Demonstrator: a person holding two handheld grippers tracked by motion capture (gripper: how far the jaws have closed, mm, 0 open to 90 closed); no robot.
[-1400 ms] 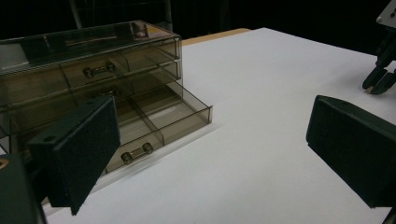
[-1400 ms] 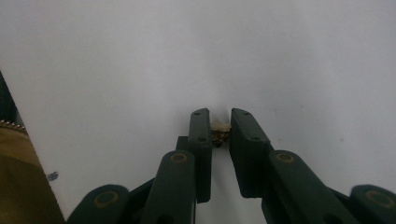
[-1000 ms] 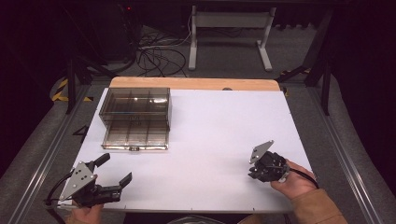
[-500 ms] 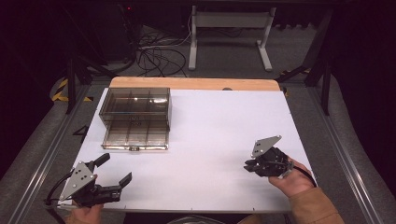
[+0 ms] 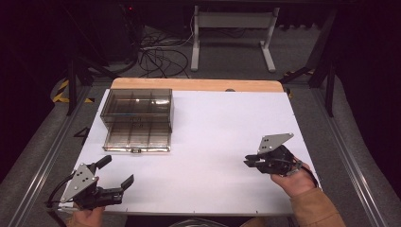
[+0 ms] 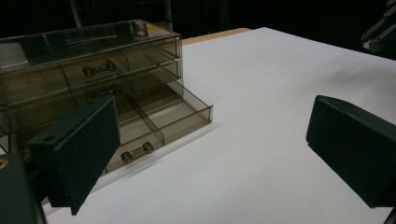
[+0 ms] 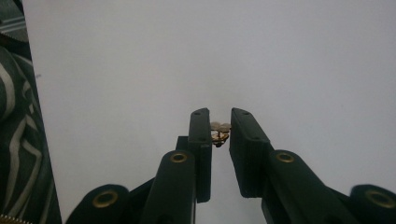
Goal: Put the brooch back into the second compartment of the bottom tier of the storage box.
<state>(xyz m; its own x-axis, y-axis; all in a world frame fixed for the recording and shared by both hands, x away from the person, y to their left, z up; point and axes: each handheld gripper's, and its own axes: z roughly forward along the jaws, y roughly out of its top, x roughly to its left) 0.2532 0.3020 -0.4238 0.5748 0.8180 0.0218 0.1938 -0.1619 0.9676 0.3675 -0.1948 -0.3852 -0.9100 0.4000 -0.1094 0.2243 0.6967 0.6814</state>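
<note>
The right hand-held gripper (image 7: 219, 133) is pinching a small gold trinket (image 7: 219, 132) between nearly closed jaws above the white desk (image 5: 213, 123). The organizer's bottom drawer (image 5: 137, 137) is standing open, well apart. The left hand-held gripper (image 5: 116, 172) is waiting wide open, so carrying and dropping appear to remain.

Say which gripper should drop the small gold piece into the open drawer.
Right, probably. The right gripper is already shut on the small gold piece. The left gripper is open and holds nothing, though it sits nearer the open drawer.
</note>
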